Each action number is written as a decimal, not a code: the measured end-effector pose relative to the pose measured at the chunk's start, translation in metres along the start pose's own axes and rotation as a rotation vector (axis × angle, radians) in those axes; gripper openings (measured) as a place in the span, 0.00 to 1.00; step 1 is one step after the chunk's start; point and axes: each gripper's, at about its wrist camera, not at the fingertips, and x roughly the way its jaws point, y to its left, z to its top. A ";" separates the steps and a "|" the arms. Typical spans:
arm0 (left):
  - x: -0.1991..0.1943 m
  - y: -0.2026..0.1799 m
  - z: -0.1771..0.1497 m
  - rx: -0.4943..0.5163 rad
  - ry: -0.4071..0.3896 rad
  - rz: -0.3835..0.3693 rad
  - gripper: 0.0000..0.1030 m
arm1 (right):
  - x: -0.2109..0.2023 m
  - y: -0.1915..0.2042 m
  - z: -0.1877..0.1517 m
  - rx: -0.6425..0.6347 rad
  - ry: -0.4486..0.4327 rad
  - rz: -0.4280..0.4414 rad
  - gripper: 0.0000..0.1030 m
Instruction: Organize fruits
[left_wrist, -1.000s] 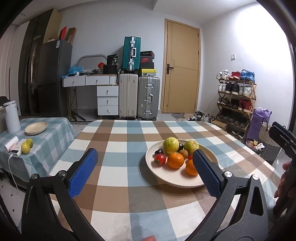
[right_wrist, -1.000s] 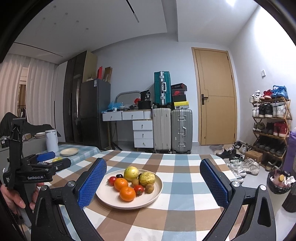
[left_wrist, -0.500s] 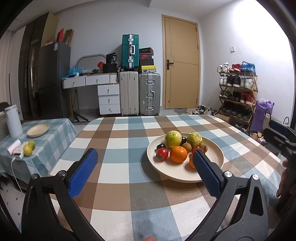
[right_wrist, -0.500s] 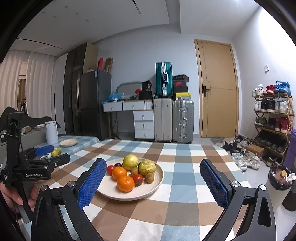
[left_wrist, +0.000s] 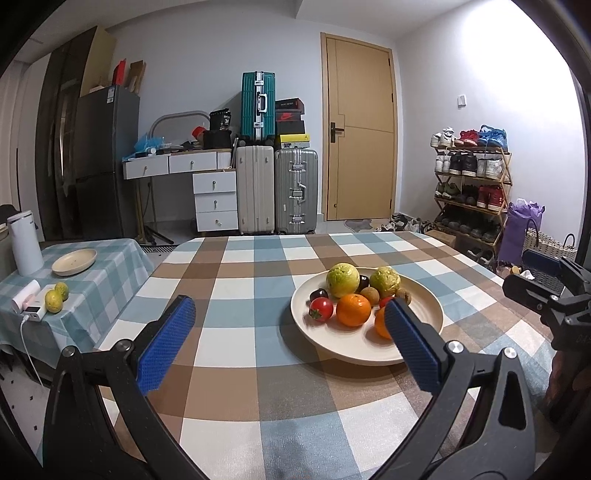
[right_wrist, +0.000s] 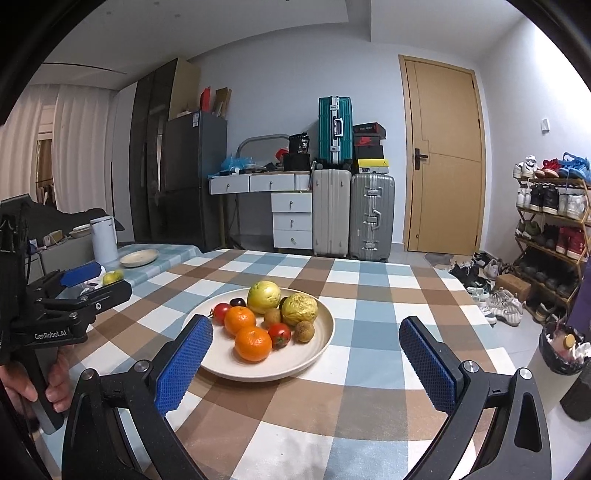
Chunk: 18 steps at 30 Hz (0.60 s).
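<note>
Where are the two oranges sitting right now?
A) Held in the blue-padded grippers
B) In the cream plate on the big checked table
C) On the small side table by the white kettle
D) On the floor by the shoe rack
B: both oranges lie among the other fruit in the cream plate on the checked table.

Cream plate (right_wrist: 325, 314); blue-brown checked tablecloth (right_wrist: 369, 295)

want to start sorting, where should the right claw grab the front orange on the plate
Grip the front orange across its round middle, coming from above and the near side: its top and near face are exposed, while the tomato and second orange crowd its back.
</note>
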 end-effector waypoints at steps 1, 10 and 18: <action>0.000 0.000 0.000 -0.001 0.000 0.000 0.99 | 0.000 0.000 0.000 0.000 0.001 0.001 1.00; 0.001 -0.001 -0.001 -0.002 0.001 -0.003 0.99 | -0.001 0.000 0.000 -0.001 0.002 0.001 1.00; 0.000 -0.002 -0.001 0.000 0.002 -0.009 0.99 | -0.001 0.000 0.000 -0.001 0.002 0.002 1.00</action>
